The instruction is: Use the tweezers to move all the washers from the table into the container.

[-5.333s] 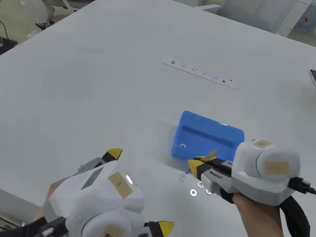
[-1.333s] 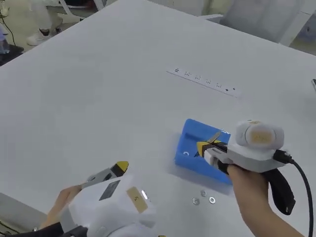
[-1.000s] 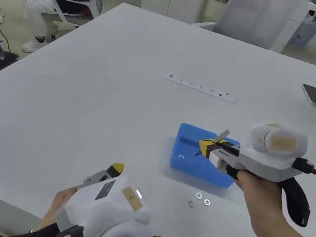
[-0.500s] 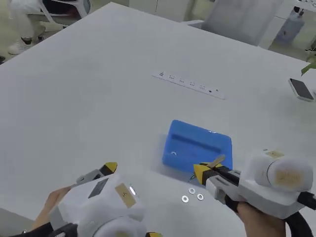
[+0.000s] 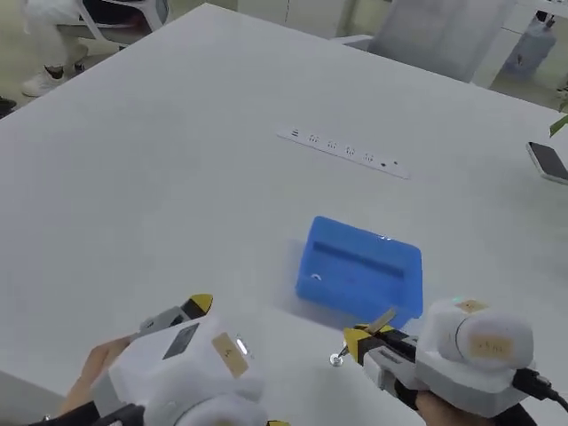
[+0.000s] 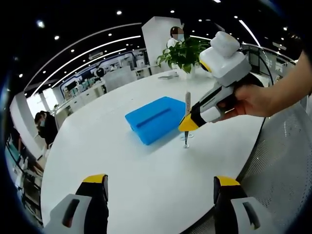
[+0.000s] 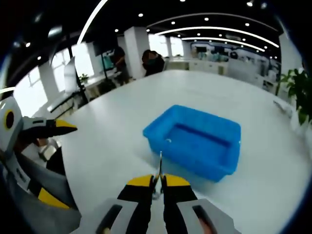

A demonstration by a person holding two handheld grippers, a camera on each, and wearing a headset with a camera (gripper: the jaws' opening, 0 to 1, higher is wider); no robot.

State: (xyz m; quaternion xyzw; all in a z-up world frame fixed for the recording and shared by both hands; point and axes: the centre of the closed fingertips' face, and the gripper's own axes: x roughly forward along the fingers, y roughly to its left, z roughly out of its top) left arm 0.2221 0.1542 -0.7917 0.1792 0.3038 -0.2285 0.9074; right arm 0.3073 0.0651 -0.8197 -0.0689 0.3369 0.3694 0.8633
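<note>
As the right tool [image 7: 157, 181], its jaws pressed together on a pair of tweezers [image 7: 160, 165], points the slim metal tips down at the white desk [image 5: 177, 177], a single washer [image 5: 335, 358] lies on the desk right at those tips, just in front of the blue container [image 5: 359, 266]. Whether the tips actually pinch the washer cannot be told. The container, a shallow rectangular tray, sits upright on the desk close to the tool, whose handle is grasped by the person's right hand [image 6: 243, 100]. A small pale ring [image 5: 316, 277] shows on the container's floor, near its left wall in the head view. The left tool [image 6: 161, 180] hovers over the near side of the desk, well apart from the container, its yellow-tipped jaws spread wide with nothing between them. Farther back on the desk lies a white power strip [image 5: 344, 153], and a dark phone [image 5: 548, 161] rests near the far right edge. A potted plant [image 6: 184, 53] stands beyond the desk in the left gripper view.
</note>
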